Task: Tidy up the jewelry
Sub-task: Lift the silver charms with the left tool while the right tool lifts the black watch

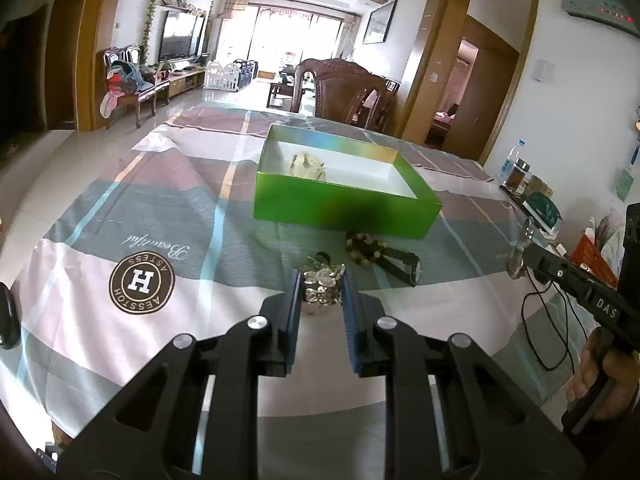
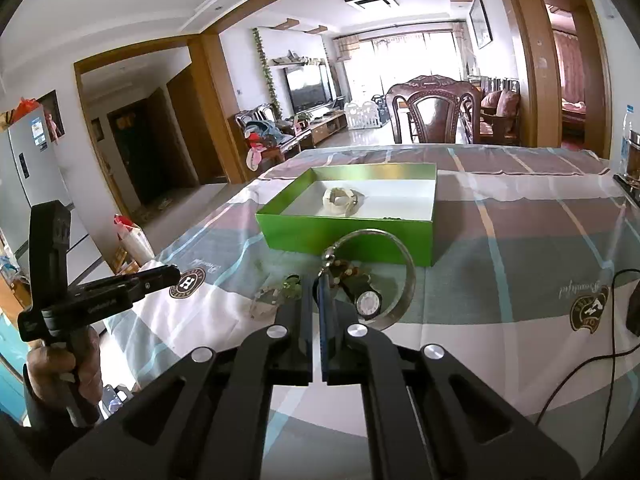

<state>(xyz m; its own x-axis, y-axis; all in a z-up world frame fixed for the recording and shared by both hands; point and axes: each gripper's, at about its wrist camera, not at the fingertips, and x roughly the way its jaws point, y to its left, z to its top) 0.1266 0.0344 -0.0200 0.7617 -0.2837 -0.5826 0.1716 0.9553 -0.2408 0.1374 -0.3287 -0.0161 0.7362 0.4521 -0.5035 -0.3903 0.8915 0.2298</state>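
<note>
A green box (image 1: 344, 208) (image 2: 344, 236) stands open on the checked tablecloth, with a pale bracelet (image 1: 308, 166) (image 2: 340, 200) inside. In front of the box lie a beaded bracelet (image 1: 364, 246) (image 2: 346, 271), a black watch (image 1: 402, 266) (image 2: 369, 304) and a silver chain piece (image 1: 323, 282) (image 2: 274, 296). My left gripper (image 1: 321, 292) (image 2: 176, 270) hovers short of the chain piece, jaws a little apart and empty. My right gripper (image 2: 316, 280) (image 1: 526, 254) is shut on a large silver bangle (image 2: 408, 280) (image 1: 522, 246), lifted above the table.
A carved wooden chair (image 1: 340, 84) (image 2: 434, 112) stands behind the table's far edge. A black cable (image 1: 552, 320) (image 2: 580, 360) trails over the cloth on the right. Bottles and jars (image 1: 520, 172) crowd the right edge. A dark object (image 1: 8, 316) sits at the left edge.
</note>
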